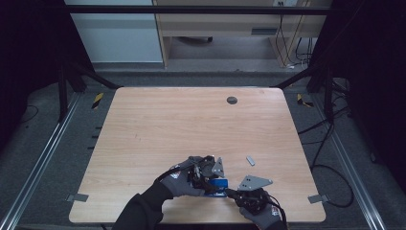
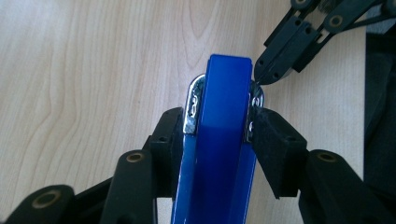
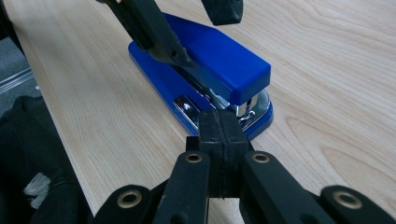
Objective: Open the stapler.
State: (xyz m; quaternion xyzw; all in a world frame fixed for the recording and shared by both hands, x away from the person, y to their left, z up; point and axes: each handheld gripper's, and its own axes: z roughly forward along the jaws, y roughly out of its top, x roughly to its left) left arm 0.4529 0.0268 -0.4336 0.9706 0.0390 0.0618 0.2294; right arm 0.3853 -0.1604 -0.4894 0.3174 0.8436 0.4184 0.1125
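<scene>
A blue stapler point(image 1: 219, 185) with a chrome inner frame lies flat near the table's front edge. In the left gripper view the stapler point(image 2: 224, 140) runs up between my left gripper's point(image 2: 219, 126) jaws, and both black pads press on its chrome sides near the front end. My right gripper point(image 3: 223, 128) is shut with nothing between its pads, and its tips sit right at the stapler's point(image 3: 219, 60) chrome front corner. From above, the left gripper point(image 1: 210, 181) comes in from the left and the right gripper point(image 1: 231, 193) from the lower right, both held by gloved hands.
A small grey metal piece point(image 1: 250, 160) lies on the wooden table point(image 1: 191, 124) just beyond the grippers. A dark round grommet point(image 1: 232, 100) sits near the far edge. The table's front edge runs close under the hands. Cables lie on the floor at the right.
</scene>
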